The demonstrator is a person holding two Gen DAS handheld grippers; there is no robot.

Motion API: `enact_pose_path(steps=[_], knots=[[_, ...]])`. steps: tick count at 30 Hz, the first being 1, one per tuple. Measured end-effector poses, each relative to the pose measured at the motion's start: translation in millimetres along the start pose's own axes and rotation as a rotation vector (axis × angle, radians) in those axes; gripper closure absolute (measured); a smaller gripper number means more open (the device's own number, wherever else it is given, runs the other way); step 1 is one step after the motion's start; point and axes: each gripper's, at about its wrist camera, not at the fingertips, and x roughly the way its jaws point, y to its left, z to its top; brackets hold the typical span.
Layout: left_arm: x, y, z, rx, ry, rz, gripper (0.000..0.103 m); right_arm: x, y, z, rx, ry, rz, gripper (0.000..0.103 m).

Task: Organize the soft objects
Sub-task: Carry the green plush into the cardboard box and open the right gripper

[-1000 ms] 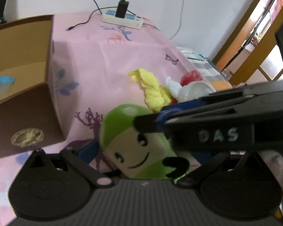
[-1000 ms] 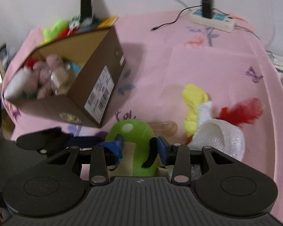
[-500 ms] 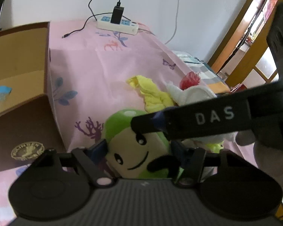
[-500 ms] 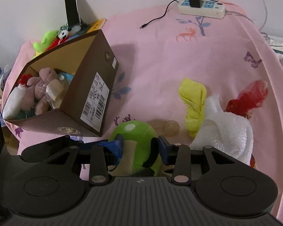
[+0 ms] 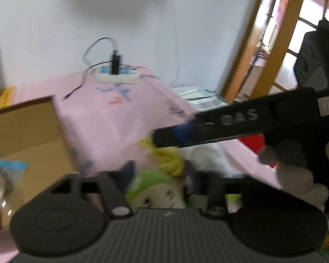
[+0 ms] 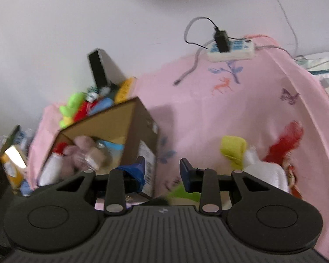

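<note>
**Left wrist view:** The left gripper (image 5: 160, 175) hangs over the pink cloth (image 5: 125, 118). Its jaws are closing, with the green plush toy (image 5: 155, 188) caught between them, face up. The frame is blurred, but the toy looks pinched and clear of the cloth. The open cardboard box (image 5: 26, 127) stands just to the left. The right gripper (image 5: 175, 134) reaches in from the right, above the toy and not touching it.

**Right wrist view:** The right gripper's blue-tipped fingers (image 6: 140, 171) stand apart with nothing clamped. Only a green edge of the toy (image 6: 179, 194) shows low, near their base. Beyond, the box already holds several plush toys. A yellow cloth (image 6: 232, 149), a white plush (image 6: 265, 173) and a red piece (image 6: 289, 138) wait on the right.

The step in hand appears to be carrying the green toy to the box. The next move likely calls for a steady grip, a swing left over the box rim, then a release.
</note>
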Motion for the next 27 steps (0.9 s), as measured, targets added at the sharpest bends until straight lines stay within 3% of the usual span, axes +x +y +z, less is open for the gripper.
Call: enact_pose_path(steps=[3,6,8,13,20,23,27], knots=[[2,14,-17,-0.016,0.046,0.015,0.047,4,-9,-13,0.016,0.029,-0.021,0.086],[11,22,-32,-0.023,0.123,-0.012,0.041,7,-6,-25,-0.041,0.081,-0.094,0.084],[18,18,-38,-0.011,0.152,-0.038,0.020,7,-4,-36,-0.054,0.120,-0.108,0.083],[46,7,-47,0.013,0.198,-0.079,0.020,18,-13,-48,-0.025,0.178,-0.197,0.082],[79,6,-53,0.042,0.240,0.001,0.027,45,-40,-56,0.211,0.202,0.017,0.075],[76,9,-53,0.034,0.235,0.007,0.038,40,-37,-58,0.215,0.184,0.047,0.075],[63,3,-48,0.045,0.210,0.011,0.040,21,-30,-54,0.184,0.152,0.078,0.077]])
